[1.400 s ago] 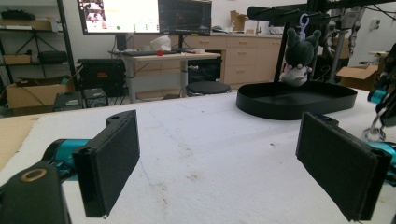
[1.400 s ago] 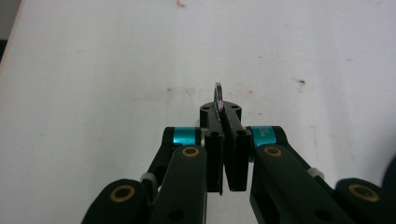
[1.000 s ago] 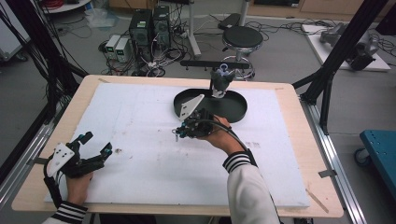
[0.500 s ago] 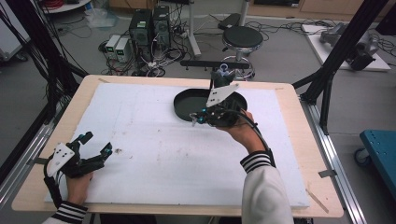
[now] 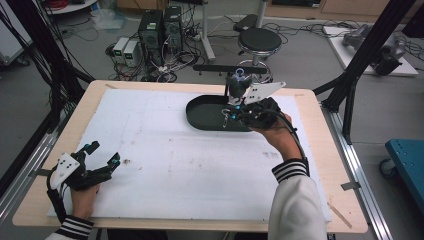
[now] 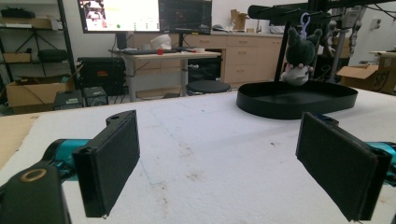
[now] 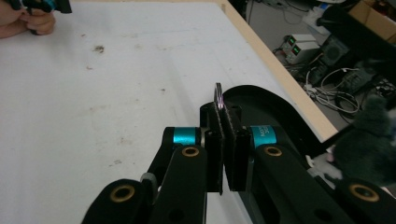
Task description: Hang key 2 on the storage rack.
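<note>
Your right gripper (image 7: 225, 154) is clenching the purple ring (image 7: 218, 97) of the plush keychain (image 6: 299, 56), which is dangling over the black tray (image 5: 210, 114), not yet down in it. Your left gripper (image 6: 224, 163) is idling spread wide on the white mat (image 5: 165, 150), grasping nothing; lowering and letting go are what I judge you're still facing.

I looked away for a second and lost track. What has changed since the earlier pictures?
The right gripper, shut on the plush toy's keyring loop, has carried the toy from the near rim of the black tray up and across over it. The left gripper stayed open near the table's corner; the tray stayed put.
</note>
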